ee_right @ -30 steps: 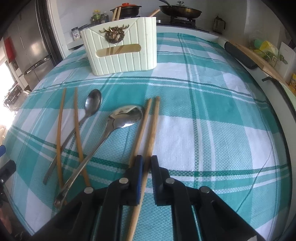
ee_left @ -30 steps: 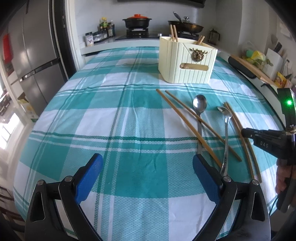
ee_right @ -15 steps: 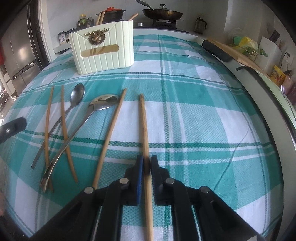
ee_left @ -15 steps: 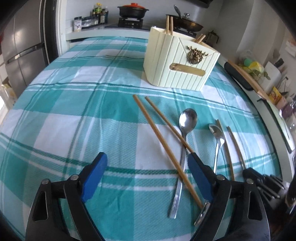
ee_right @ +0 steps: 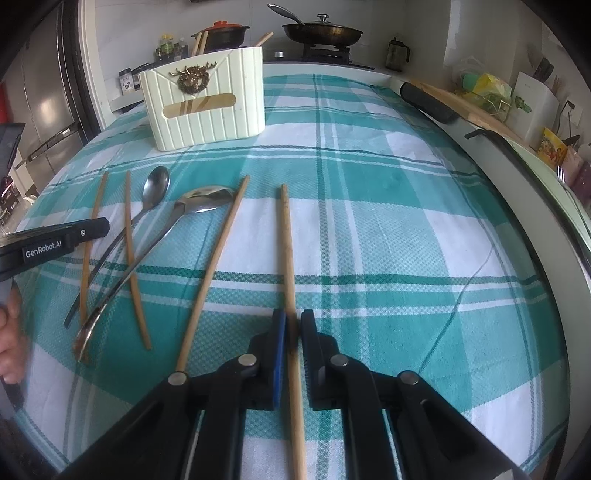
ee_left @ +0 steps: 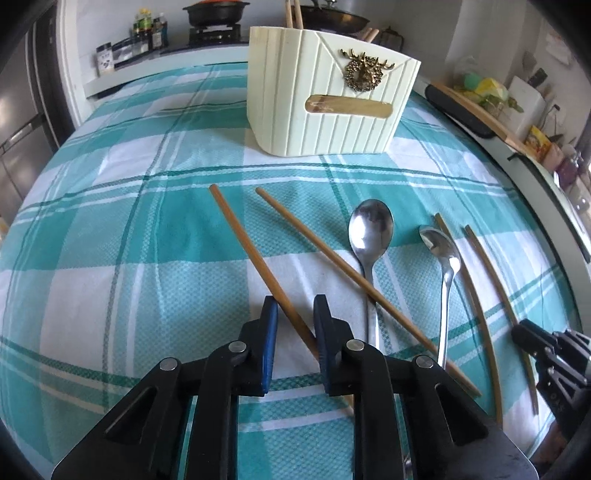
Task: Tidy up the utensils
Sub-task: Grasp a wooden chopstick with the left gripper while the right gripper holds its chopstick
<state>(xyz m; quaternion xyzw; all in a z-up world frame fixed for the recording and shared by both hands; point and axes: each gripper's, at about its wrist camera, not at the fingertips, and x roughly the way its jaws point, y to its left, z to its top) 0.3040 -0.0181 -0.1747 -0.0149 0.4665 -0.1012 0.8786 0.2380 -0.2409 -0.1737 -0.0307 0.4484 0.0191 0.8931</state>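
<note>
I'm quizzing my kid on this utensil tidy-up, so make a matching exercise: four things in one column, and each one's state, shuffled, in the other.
Things:
1. left gripper
2. right gripper
3. cream holder
4. large spoon

States:
A. lying on the checked cloth
B. shut on the rightmost chopstick
C. upright, with stored chopsticks inside
D. jaws apart, astride the leftmost chopstick

Pairs: 1-D, 2-B, 3-C, 4-A
</note>
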